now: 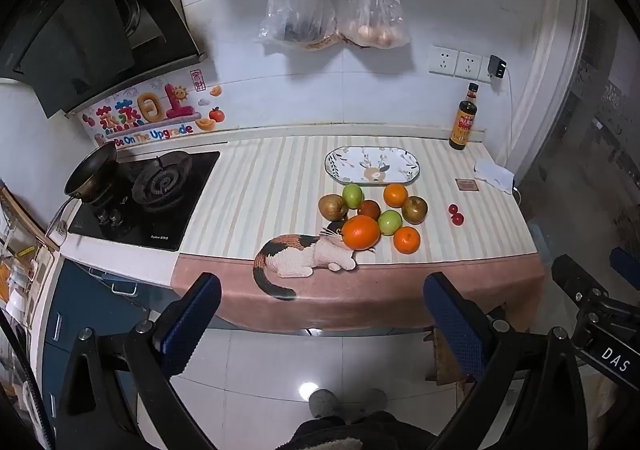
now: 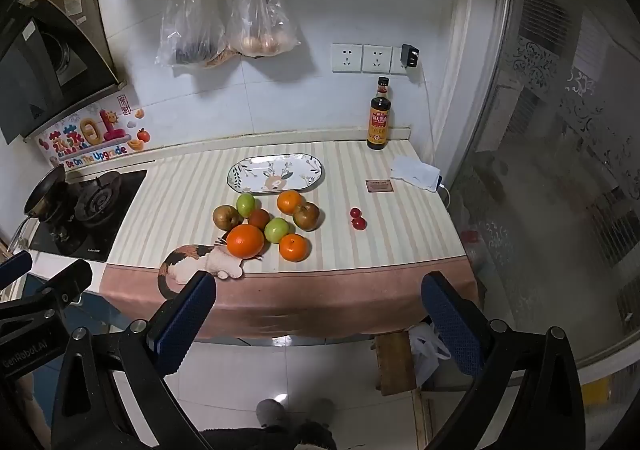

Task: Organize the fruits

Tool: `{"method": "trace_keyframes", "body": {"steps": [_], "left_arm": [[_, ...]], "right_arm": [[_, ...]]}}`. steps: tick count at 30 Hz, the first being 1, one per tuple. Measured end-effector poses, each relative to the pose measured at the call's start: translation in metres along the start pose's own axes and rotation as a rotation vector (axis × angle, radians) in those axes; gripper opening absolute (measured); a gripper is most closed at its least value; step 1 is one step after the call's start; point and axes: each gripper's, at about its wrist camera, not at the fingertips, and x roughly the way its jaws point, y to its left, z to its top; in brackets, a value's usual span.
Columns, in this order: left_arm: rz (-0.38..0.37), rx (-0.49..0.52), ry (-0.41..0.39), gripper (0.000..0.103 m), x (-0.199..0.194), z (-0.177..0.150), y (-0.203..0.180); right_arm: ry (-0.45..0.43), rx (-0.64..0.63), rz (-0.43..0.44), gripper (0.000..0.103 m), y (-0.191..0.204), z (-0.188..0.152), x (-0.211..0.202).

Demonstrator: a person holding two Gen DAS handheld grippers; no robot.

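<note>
Clustered mid-frame: oranges, green apples, brown pears, touching. Just above, oval flowered plate, flat. Rightward, apart, two cherry tomatoes.

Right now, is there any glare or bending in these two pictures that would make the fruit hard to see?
Left wrist view: fisheye curves the counter edge and walls, corners go black, a ceiling-light glare spot sits on the floor tiles, yet the fruit pile is sharp and evenly lit. Right wrist view: same bending, a floor glare spot, hazy frosted glass at right; the fruit stays clear.
</note>
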Motion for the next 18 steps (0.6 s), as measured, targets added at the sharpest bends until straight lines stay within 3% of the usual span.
{"method": "trace_keyframes", "body": {"steps": [18], "left_arm": [[-0.009, -0.009, -0.016, 0.103, -0.0012, -0.001, 0.0004]], "right_arm": [[0.003, -0.002, 0.008, 0.103, 0.0001, -0.0005, -0.0055]]}}
